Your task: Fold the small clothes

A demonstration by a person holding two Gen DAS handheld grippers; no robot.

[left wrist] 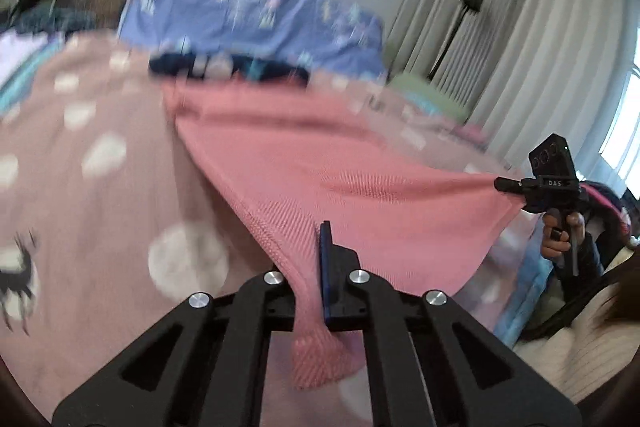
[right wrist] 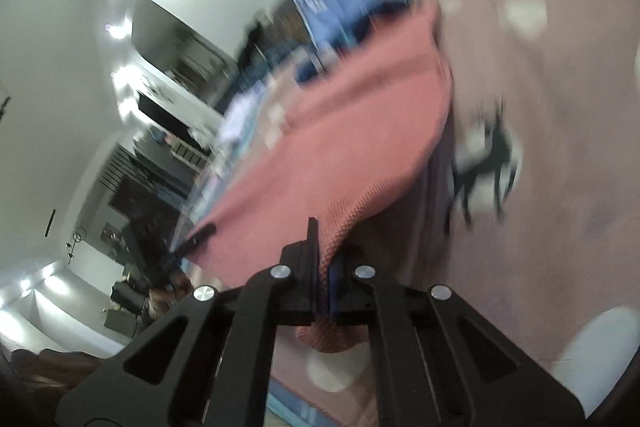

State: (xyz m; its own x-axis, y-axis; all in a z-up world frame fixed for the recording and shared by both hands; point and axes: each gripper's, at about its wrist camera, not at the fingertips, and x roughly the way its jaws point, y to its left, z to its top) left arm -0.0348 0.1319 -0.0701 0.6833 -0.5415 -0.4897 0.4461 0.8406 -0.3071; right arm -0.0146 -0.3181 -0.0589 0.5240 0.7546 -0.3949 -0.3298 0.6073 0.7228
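Both sets of fingers pinched shut on one pink knit garment, its near edge lifted off the bed.

The left gripper clamps a ribbed corner of the pink garment at lower centre; the right gripper clamps the other ribbed corner, seen at the right edge of the left view. The held hem runs taut between them, the cloth stretching away toward the upper frame onto the pink spotted bedspread. The fold likely carries this edge forward. No containers visible.
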